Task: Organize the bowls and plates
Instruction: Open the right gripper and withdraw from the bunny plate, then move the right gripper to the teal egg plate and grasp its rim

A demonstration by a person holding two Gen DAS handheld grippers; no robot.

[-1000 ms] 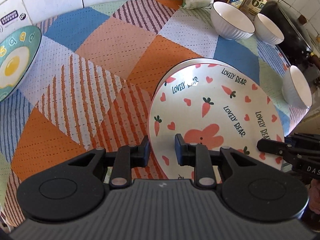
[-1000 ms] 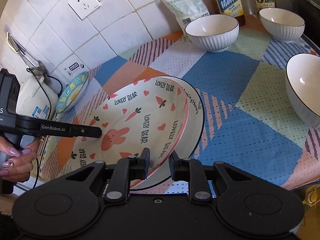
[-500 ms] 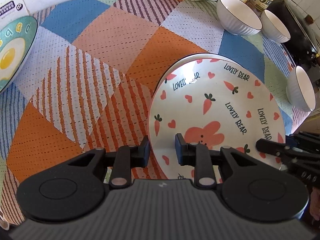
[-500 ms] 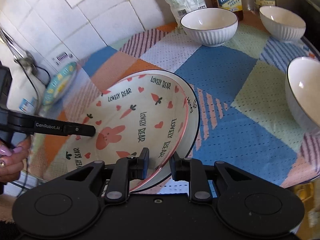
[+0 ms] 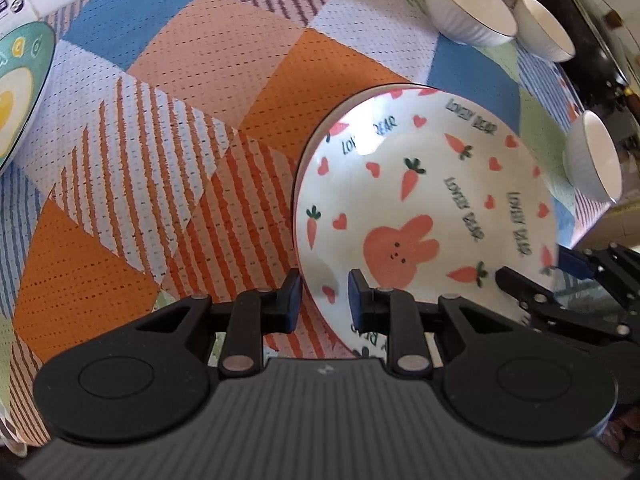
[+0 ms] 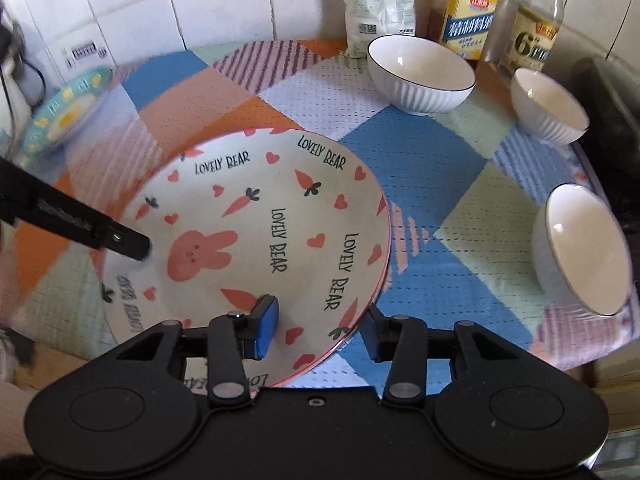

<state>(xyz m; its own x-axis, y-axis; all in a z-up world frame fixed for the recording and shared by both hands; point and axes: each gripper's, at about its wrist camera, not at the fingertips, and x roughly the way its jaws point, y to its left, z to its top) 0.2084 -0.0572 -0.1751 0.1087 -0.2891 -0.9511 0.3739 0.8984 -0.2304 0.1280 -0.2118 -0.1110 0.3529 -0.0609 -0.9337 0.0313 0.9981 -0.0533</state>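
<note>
Altogether three white bowls (image 6: 420, 76), two tools (image 6: 316, 330)

Hidden, cropped and smeared parts from my two wrist views

In my left view the egg-pattern plate (image 5: 18, 92) is cut by the left edge, and the rabbit plate (image 5: 424, 208) blurs at its right rim; I cannot tell whether another plate lies beneath it. In my right view the egg plate smears at upper left, the left hand-held gripper (image 6: 120, 240) is streaked, and the bottles (image 6: 472, 12) are cropped at the top.
</note>
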